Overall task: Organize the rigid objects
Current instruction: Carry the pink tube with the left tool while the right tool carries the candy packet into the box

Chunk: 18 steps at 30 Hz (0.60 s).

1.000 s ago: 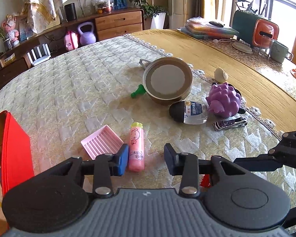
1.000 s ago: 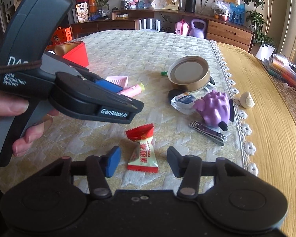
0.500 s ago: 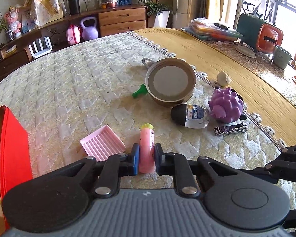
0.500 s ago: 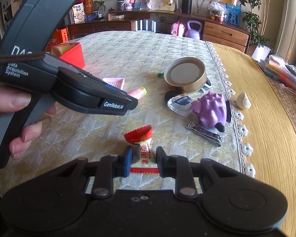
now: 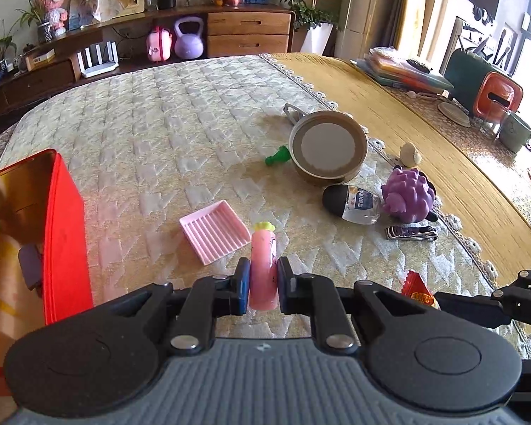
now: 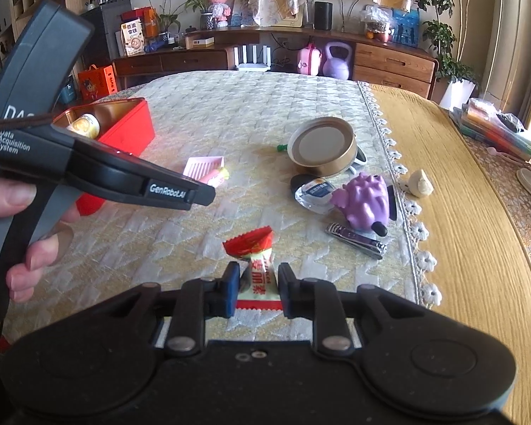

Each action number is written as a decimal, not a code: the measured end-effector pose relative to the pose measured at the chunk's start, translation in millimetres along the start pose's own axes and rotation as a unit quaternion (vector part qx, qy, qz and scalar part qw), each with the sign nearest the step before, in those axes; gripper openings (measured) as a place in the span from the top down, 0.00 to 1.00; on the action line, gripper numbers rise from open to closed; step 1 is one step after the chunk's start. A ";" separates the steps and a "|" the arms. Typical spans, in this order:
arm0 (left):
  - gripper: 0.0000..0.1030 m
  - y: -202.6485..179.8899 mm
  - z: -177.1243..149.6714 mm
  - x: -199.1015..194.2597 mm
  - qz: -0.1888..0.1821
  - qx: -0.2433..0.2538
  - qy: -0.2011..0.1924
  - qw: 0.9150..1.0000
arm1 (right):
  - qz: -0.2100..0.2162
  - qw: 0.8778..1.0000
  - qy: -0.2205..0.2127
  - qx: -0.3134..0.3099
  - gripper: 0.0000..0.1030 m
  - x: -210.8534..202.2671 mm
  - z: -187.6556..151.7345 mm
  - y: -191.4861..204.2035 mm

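My left gripper (image 5: 262,288) is shut on a pink tube with a yellow cap (image 5: 263,265), held just above the quilted cloth beside a pink ribbed tray (image 5: 214,235). My right gripper (image 6: 256,285) is shut on a red and white candy packet (image 6: 256,262), lifted a little off the cloth. A red tin box (image 5: 62,233) stands at the left; it also shows in the right wrist view (image 6: 124,124) with a can inside. The left gripper body (image 6: 99,173) crosses the right wrist view.
A round gold tin (image 5: 327,147), a green piece (image 5: 279,156), a small clear bottle with a black cap (image 5: 354,203), a purple spiky toy (image 5: 409,196), nail clippers (image 5: 410,233) and a beige lump (image 5: 410,154) lie at the right. Mugs and books stand far right.
Both grippers closed: the left on the pink tube, the right on the candy packet. Both then rose a little with their objects.
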<state>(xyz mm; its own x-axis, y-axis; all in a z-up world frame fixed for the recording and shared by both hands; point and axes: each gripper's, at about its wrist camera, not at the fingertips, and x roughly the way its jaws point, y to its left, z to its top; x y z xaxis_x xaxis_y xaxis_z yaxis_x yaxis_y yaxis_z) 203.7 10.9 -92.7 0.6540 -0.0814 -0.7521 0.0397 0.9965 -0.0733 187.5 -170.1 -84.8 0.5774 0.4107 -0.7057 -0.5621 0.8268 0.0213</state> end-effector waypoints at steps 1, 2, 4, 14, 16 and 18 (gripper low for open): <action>0.85 1.5 -0.5 -3.6 -0.001 -0.003 -0.001 1.000 | 0.001 1.000 -0.001 0.002 0.78 -2.3 0.9 0.8; 0.85 2.7 -1.1 -8.1 -0.001 -0.006 -0.003 1.000 | 0.002 1.000 -0.002 0.003 0.78 -4.7 2.1 1.5; 0.85 4.9 -2.3 -17.5 -0.003 -0.009 -0.007 1.000 | 0.002 1.000 -0.006 0.003 0.78 -10.0 4.7 4.2; 0.85 20.9 -6.4 -65.1 -0.005 -0.029 -0.020 0.999 | 0.014 0.999 -0.027 -0.011 0.78 -32.9 22.8 28.3; 0.85 25.9 -6.2 -73.6 -0.003 -0.032 -0.025 0.999 | 0.018 0.999 -0.032 -0.019 0.78 -36.3 27.6 35.5; 0.85 31.9 -6.5 -81.6 0.000 -0.037 -0.029 0.999 | 0.022 0.999 -0.036 -0.025 0.78 -38.6 32.5 42.0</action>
<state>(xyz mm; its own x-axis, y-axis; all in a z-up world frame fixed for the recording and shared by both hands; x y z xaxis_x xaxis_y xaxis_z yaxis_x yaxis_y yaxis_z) 146.7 49.2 -37.9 0.6968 -0.0788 -0.7130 -0.0137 0.9923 -0.1230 160.8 -138.7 -33.7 0.5915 0.4735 -0.6526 -0.6150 0.7884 0.0146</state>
